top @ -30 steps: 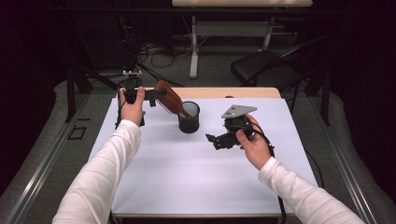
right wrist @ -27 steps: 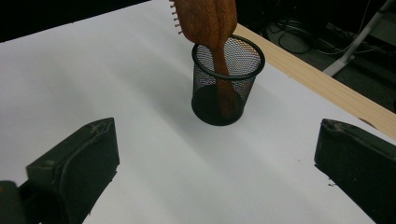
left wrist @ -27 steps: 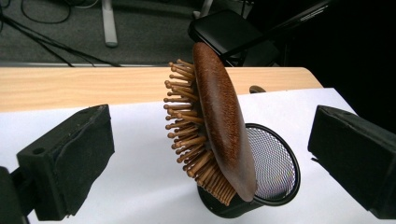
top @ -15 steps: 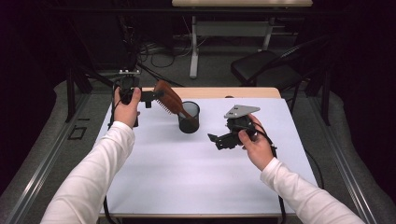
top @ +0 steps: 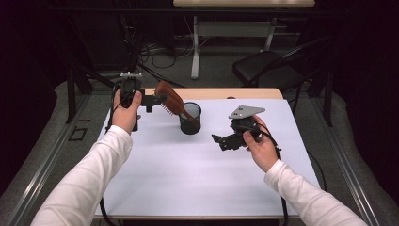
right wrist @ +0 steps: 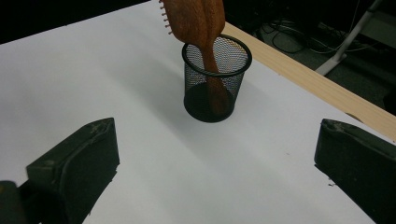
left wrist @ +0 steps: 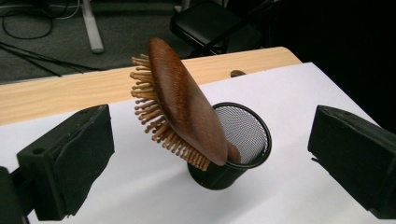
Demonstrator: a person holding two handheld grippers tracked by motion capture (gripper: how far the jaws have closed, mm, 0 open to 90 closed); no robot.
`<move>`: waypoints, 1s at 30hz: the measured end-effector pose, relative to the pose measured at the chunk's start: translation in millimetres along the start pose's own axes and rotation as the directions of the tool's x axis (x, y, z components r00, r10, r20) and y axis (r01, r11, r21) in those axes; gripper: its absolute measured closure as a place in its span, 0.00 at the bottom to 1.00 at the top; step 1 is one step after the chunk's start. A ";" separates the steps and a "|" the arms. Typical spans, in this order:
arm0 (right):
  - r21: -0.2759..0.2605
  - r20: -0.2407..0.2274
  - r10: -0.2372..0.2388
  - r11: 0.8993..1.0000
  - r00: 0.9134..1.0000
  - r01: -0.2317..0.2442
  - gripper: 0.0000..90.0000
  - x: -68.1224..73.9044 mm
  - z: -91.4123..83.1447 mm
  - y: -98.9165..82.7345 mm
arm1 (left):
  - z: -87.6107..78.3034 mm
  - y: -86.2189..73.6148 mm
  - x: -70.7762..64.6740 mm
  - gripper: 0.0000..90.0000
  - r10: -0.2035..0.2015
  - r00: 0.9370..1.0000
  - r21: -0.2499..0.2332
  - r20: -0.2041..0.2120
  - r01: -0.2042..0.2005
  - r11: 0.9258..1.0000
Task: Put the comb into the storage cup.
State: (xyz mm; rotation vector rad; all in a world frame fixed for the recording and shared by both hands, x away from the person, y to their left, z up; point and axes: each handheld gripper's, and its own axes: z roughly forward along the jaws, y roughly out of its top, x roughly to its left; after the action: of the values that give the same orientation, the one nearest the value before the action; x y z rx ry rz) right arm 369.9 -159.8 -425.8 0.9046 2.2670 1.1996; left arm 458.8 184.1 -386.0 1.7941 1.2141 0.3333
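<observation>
The hairbrush point(top: 170, 100) stands handle-down in the mesh cup point(top: 190, 118), upper centre of the high view, leaning toward the upper left. The left hand-held gripper point(top: 157, 99) sits just beside the brush head, jaws spread and empty; the right hand-held gripper point(top: 217, 140), at centre right, is also spread. Judging by that, the left should draw back level, so it doesn't knock the brush and tip the cup on the tabletop point(top: 188, 179).
</observation>
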 end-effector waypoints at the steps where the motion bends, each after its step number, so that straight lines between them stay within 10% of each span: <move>1: -0.001 0.000 0.004 1.000 1.000 -0.004 0.00 -0.3 -0.5 -0.3 | -0.7 -0.3 -1.4 0.01 0.004 1.000 0.002 0.004 -0.004 1.000; 30: 0.000 0.009 0.033 0.999 0.999 -0.033 0.00 -9.4 -14.3 -13.7 | -28.0 -16.4 -38.5 0.00 0.161 0.982 0.040 0.097 -0.165 0.985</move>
State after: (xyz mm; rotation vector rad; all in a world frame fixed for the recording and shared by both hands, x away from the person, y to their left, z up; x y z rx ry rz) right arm 362.8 -180.3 -429.0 0.9489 2.2536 1.2068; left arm 412.5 168.2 -374.0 1.9341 1.0206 0.3125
